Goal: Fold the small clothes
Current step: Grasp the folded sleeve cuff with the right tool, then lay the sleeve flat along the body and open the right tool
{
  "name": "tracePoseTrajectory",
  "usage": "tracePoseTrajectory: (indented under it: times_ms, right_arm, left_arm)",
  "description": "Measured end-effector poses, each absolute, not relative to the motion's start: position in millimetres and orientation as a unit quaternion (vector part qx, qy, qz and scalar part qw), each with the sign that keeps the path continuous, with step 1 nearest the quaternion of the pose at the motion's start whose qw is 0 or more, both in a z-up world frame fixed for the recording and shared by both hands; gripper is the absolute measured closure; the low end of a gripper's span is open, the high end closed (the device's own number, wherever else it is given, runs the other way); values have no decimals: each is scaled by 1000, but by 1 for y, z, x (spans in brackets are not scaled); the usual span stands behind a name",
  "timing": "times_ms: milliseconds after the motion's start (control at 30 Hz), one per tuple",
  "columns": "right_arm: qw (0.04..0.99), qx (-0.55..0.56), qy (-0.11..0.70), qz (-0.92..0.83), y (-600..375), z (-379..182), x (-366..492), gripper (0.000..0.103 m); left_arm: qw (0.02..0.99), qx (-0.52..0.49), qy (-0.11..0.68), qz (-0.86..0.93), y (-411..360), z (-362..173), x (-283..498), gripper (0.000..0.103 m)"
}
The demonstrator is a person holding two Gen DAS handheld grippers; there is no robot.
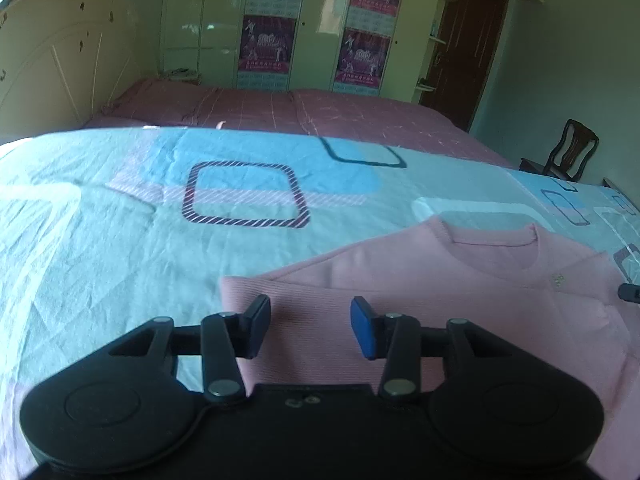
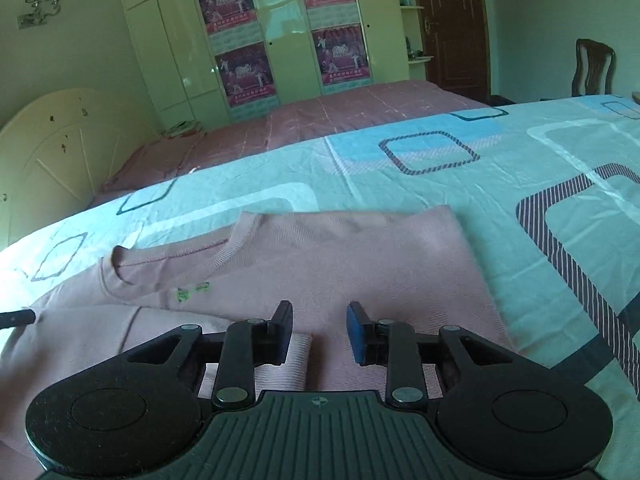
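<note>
A small pink ribbed sweater (image 1: 460, 300) lies flat on the light blue patterned bedsheet (image 1: 120, 220), neckline away from me, with its sides folded in over the body. My left gripper (image 1: 310, 326) is open and empty, just above the sweater's left folded edge. In the right wrist view the sweater (image 2: 320, 264) fills the middle, with a small green mark (image 2: 192, 291) below the collar. My right gripper (image 2: 319, 330) is open and empty over the sweater's lower part, next to a ribbed cuff (image 2: 288, 366). The other gripper's tip shows at the left edge (image 2: 16, 318).
The bedsheet (image 2: 500, 184) spreads wide around the sweater. Beyond it lies a pink bed (image 1: 320, 116) with a cream headboard (image 1: 60, 60). Wardrobes with posters (image 1: 316, 24), a brown door (image 1: 464, 48) and a wooden chair (image 1: 568, 156) stand at the back.
</note>
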State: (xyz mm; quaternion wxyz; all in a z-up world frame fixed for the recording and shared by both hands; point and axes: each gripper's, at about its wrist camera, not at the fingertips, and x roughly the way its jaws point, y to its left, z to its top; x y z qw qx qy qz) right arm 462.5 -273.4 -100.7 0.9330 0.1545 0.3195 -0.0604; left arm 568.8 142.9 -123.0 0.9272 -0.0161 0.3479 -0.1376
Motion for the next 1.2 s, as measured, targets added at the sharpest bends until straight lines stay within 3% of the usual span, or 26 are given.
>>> tracePoseTrajectory:
  times_ms: [200, 400, 567, 633, 767, 933, 1200]
  right_arm:
    - [926, 100, 359, 64, -188, -104, 501, 73]
    - [922, 44, 376, 83, -175, -119, 503, 73]
    - [922, 62, 382, 31, -232, -120, 482, 74]
    - [924, 47, 378, 25, -230, -111, 479, 74]
    - [932, 51, 356, 41, -219, -94, 463, 74]
    - [916, 21, 399, 30, -210, -117, 444, 74]
    - [914, 29, 404, 29, -222, -116, 437, 74]
  left_arm:
    - [919, 41, 345, -188, 44, -128, 536, 49]
    - [921, 30, 359, -145, 63, -140, 533, 40]
    - [927, 53, 353, -116, 127, -141, 502, 43]
    - [931, 72, 341, -107, 130, -131, 485, 48]
    - [934, 34, 334, -119, 131, -118, 454, 47]
    - [928, 24, 357, -103, 123, -137, 435, 47]
    - [931, 27, 355, -85, 129, -133, 424, 47]
